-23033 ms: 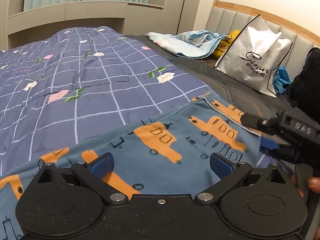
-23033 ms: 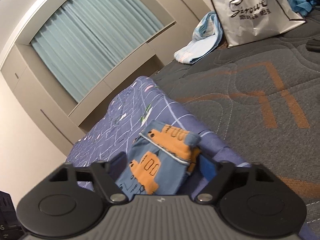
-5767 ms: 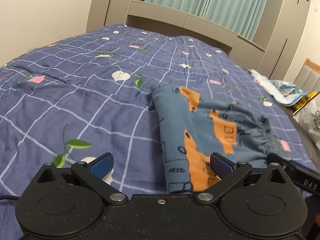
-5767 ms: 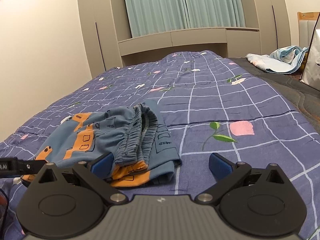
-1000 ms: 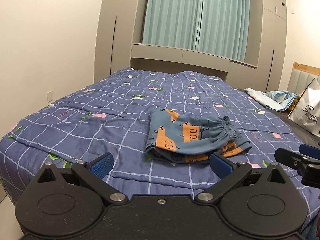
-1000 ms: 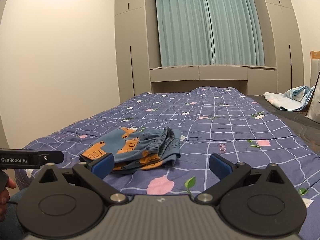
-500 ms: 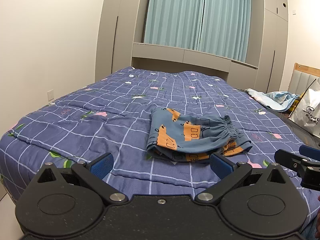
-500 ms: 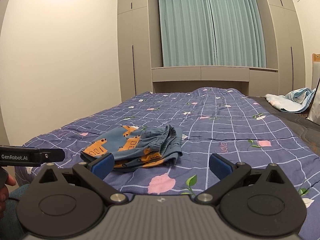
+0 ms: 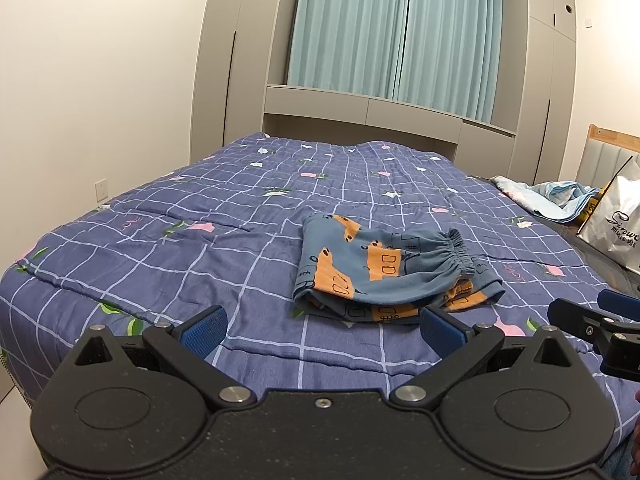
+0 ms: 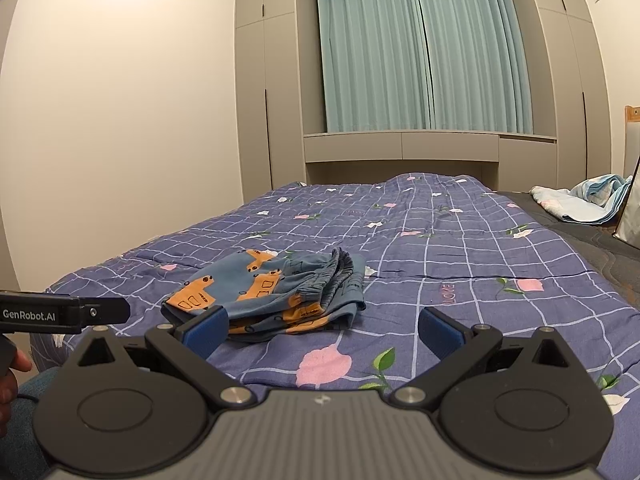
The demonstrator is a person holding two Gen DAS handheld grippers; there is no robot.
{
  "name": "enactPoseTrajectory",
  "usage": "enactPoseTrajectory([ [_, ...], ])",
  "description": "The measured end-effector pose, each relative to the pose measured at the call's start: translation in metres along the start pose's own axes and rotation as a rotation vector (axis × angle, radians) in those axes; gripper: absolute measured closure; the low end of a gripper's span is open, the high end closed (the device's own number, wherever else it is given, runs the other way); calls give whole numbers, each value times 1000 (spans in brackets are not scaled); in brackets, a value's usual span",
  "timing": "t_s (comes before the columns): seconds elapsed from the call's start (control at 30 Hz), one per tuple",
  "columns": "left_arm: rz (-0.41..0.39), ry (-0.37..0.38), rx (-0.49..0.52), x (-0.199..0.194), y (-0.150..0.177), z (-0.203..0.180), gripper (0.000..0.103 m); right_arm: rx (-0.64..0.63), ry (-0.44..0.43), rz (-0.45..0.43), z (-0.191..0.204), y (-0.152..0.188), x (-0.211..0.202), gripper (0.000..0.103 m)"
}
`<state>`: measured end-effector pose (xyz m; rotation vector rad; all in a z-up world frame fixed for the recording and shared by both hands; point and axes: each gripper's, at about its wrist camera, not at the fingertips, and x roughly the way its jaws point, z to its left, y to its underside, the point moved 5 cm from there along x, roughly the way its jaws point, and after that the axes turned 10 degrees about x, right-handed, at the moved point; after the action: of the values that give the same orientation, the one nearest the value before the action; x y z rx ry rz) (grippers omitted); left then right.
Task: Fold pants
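Observation:
The blue pants with orange bus prints [image 9: 384, 272] lie folded into a small bundle on the purple checked quilt [image 9: 200, 248], with the elastic waistband to the right. They also show in the right wrist view [image 10: 272, 292]. My left gripper [image 9: 322, 326] is open and empty, held back from the bundle near the bed's front edge. My right gripper [image 10: 322, 326] is open and empty, to the right of the pants. It shows at the right edge of the left wrist view [image 9: 592, 320].
A white shopping bag [image 9: 612, 228] and a light blue cloth [image 9: 552, 196] lie at the far right by the headboard. A grey mattress strip [image 10: 592, 240] runs along the right. Wardrobes and teal curtains [image 10: 424, 52] stand behind the bed.
Both grippers have drawn slightly nearer to the pants over the last second. The pants have stayed still on the quilt.

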<state>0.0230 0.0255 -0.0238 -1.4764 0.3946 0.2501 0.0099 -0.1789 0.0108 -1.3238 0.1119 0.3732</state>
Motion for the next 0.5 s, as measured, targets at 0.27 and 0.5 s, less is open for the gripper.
enactPoseTrajectory([
  [0.27, 3, 1, 3, 0, 1, -1, 1, 0, 0, 1, 0, 0, 0, 0],
  [0.5, 17, -8, -2, 1, 5, 1, 1, -2, -1, 5, 1, 2, 0, 0],
])
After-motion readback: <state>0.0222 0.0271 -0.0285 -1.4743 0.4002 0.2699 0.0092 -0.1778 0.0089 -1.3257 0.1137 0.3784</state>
